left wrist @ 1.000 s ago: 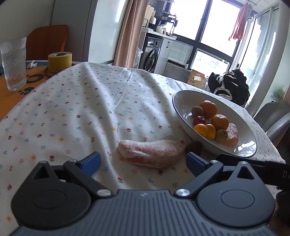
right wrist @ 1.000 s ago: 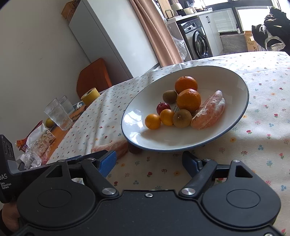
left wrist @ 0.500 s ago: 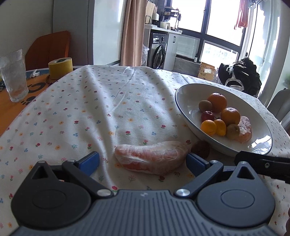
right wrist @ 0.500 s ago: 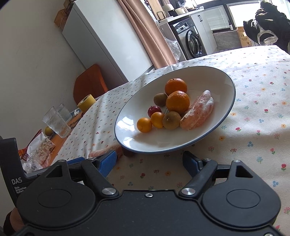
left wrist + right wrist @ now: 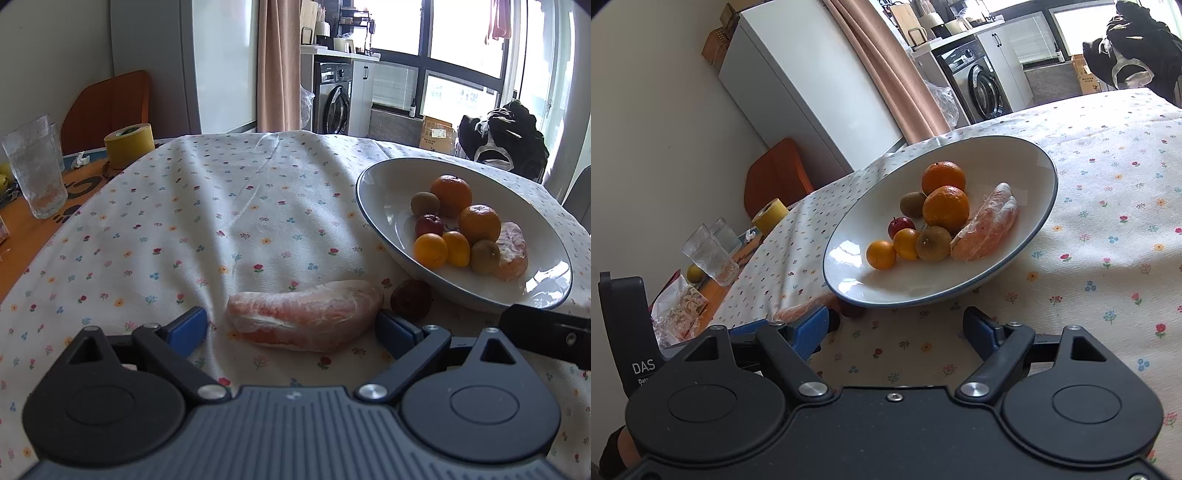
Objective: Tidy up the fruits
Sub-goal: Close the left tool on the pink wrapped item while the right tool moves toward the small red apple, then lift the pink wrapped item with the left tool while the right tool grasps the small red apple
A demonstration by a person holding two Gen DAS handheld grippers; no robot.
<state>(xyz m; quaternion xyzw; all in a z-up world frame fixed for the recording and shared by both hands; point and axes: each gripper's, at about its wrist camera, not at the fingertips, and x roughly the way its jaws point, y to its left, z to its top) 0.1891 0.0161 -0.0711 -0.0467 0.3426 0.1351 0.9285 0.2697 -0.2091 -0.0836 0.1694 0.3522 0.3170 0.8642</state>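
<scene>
On the tabletop [image 5: 147, 229], beside the bowl [image 5: 373, 206]: wrapped pomelo wedge [image 5: 306, 314] between left tool [image 5: 291, 326] pads, wide open, empty. Right tool [image 5: 895, 326] likewise open, empty. Risk: squeezing too hard, slipping off the film.

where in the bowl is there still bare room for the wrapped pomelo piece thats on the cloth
The bowl is bare along its far side and near rim. Its middle is crowded: two oranges, kiwis, small citrus, a red fruit and a wrapped wedge. The pomelo piece lies between the open left gripper's fingers.
</scene>
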